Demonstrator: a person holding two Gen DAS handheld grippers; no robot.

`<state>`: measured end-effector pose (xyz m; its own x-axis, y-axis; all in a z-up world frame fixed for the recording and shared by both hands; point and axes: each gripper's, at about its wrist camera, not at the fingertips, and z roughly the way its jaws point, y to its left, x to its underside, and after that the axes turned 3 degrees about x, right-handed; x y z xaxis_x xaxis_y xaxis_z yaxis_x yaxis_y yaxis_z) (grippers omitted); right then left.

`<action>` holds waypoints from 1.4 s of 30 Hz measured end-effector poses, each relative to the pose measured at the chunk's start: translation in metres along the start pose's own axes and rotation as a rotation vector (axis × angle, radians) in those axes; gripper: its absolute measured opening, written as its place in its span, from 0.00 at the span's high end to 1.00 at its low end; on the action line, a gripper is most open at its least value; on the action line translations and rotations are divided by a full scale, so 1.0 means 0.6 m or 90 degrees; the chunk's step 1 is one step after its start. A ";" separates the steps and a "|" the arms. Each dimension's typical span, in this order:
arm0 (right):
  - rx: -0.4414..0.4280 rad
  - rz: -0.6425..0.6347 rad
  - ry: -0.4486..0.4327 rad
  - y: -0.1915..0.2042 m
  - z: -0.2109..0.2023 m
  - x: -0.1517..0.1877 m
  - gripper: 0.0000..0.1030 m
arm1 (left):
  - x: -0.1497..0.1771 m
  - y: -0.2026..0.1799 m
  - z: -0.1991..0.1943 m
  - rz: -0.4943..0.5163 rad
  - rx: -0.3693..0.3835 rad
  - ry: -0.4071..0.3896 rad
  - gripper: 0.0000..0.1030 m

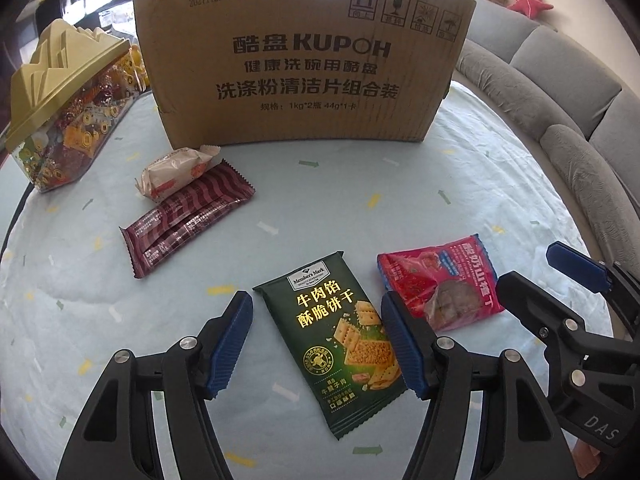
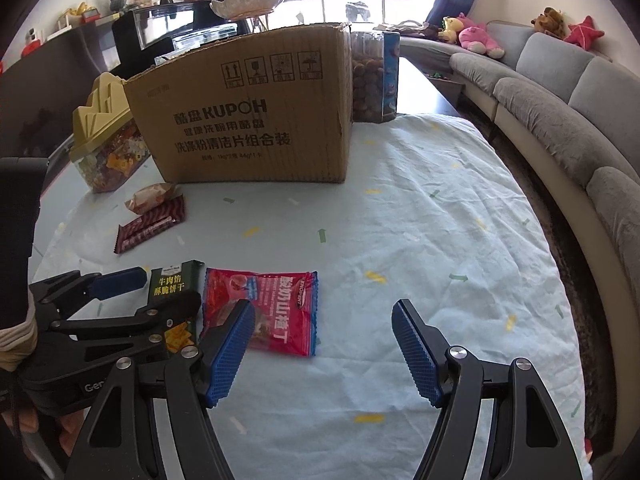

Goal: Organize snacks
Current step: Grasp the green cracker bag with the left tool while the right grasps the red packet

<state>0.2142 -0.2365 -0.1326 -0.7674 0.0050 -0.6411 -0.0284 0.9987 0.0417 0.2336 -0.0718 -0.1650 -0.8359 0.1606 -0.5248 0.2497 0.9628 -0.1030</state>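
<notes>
A green cracker packet (image 1: 340, 344) (image 2: 173, 280) lies flat on the light blue tablecloth (image 1: 360, 204) (image 2: 420, 240). My left gripper (image 1: 318, 340) (image 2: 172, 286) is open just above it, one blue pad on each side; the left pad stands clear of the packet. To its right lies a red snack packet (image 1: 436, 280) (image 2: 272, 304). My right gripper (image 2: 324, 332) (image 1: 526, 264) hangs open over that packet's right end, and its left finger covers part of the packet. A maroon packet (image 1: 188, 220) (image 2: 152, 226) and a beige wrapped pastry (image 1: 176, 172) (image 2: 150, 196) lie further back on the left.
A large open cardboard box (image 1: 304, 52) (image 2: 248, 120) stands at the back of the table. A clear candy jar with a gold lid (image 1: 60, 120) (image 2: 108, 140) is left of it, a nut jar (image 2: 370, 80) behind its right corner. A grey sofa (image 1: 580, 100) (image 2: 560, 100) curves round the right side.
</notes>
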 end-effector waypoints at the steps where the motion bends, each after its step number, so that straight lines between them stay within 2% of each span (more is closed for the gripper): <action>1: 0.001 0.001 0.001 0.000 0.002 0.000 0.30 | 0.000 0.000 0.002 0.001 -0.002 0.000 0.36; 4: 0.001 0.003 0.006 0.000 0.005 0.001 0.30 | 0.003 -0.004 0.003 0.011 -0.014 -0.008 0.38; 9: -0.005 0.004 0.010 0.005 0.008 0.001 0.30 | 0.008 -0.003 0.001 0.016 -0.025 -0.019 0.53; 12: -0.008 0.003 0.013 0.010 0.010 0.002 0.30 | 0.006 0.005 -0.001 0.013 -0.014 -0.018 0.56; 17: -0.011 0.002 0.025 0.019 0.019 0.003 0.30 | 0.008 0.028 -0.010 -0.007 0.007 -0.020 0.57; 19: -0.021 0.006 0.032 0.022 0.024 0.003 0.25 | 0.009 0.037 -0.017 -0.016 0.012 -0.026 0.57; 25: -0.025 -0.002 0.042 0.040 0.037 0.002 0.21 | 0.012 0.047 -0.040 -0.021 0.005 -0.049 0.57; 33: -0.030 -0.015 0.071 0.066 0.064 -0.001 0.17 | 0.011 0.047 -0.038 -0.041 0.000 -0.052 0.57; 42: 0.019 -0.049 0.063 0.093 0.075 -0.003 0.17 | 0.010 0.052 -0.036 -0.053 0.000 -0.049 0.57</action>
<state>0.2429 -0.1784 -0.1636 -0.8229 -0.0759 -0.5631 -0.0719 0.9970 -0.0292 0.2261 -0.0359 -0.1533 -0.8137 0.0632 -0.5778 0.1813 0.9721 -0.1489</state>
